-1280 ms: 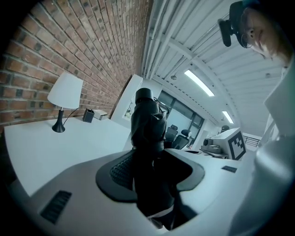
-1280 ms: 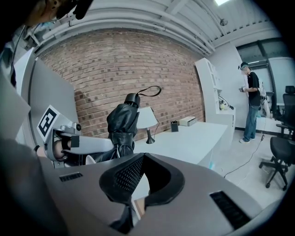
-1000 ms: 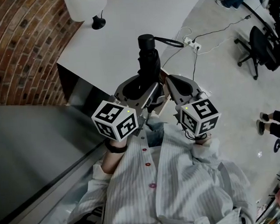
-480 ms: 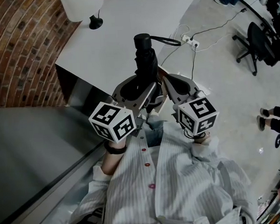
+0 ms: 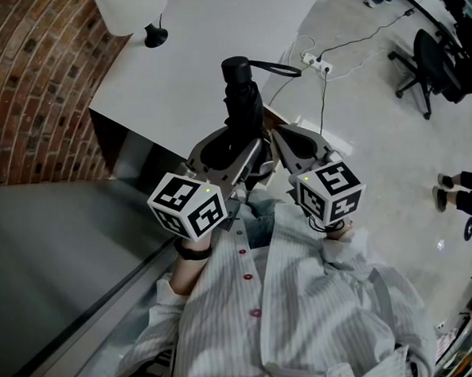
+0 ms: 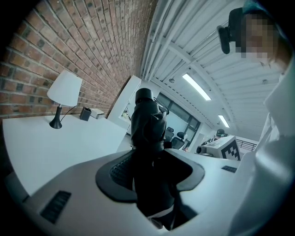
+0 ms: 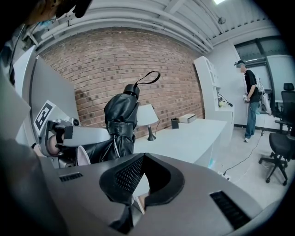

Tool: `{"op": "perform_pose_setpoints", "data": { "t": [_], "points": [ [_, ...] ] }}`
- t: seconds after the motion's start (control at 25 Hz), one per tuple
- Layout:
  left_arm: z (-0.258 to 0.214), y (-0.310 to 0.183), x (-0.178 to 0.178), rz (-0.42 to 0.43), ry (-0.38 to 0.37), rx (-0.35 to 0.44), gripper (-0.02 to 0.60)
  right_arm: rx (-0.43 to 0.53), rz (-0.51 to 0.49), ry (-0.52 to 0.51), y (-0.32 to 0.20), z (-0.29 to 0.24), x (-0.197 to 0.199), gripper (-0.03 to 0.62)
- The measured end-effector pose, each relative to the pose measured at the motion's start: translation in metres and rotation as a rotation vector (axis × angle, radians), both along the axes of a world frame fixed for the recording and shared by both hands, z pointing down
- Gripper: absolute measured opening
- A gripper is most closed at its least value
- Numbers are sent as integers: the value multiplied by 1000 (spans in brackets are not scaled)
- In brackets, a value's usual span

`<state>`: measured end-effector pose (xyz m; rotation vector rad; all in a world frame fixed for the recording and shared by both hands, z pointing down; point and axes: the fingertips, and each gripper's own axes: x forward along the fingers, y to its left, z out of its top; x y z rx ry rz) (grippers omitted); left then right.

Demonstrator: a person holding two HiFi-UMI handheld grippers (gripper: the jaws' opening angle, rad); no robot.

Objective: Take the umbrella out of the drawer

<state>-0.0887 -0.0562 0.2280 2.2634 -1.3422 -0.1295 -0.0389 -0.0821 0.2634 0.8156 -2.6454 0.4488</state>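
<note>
Starting at the left gripper (image 6: 152, 179): its pads (image 6: 115, 173) are clamped around the lower body of the folded black umbrella (image 6: 147, 122). The umbrella sticks up roughly upright out of the jaws, with the knob end and its wrist strap (image 5: 280, 67) on top. The right gripper (image 7: 136, 193) sits just beside it with its jaws drawn together, and it isn't holding any part of the umbrella. There's a pale sliver down at its tips that I can't identify. Moving outward, the umbrella is up in the air in front of the person's striped shirt (image 5: 306, 299), over the near edge of a white desk (image 5: 188, 59) with a lamp (image 5: 129, 7) at the far corner. I honestly can't pick out a drawer in any view. The dark opening (image 5: 126, 147) under the desk edge might be it, but I can't tell. So my read is the pulling-out part is basically done and this is the carry. I'd guess the next move is getting it over the desk top and lowering it until it rests, then letting the left jaws go. Watch that the strap doesn't snag, and it may roll once it's lying flat.
</note>
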Motion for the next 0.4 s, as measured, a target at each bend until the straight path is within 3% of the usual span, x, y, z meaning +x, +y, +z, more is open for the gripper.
{"op": "perform_pose_setpoints", "data": {
  "t": [0.4],
  "points": [
    [9,-2,2,14,5,-30,189,-28,15,6,-1,7,2,34]
  ]
}}
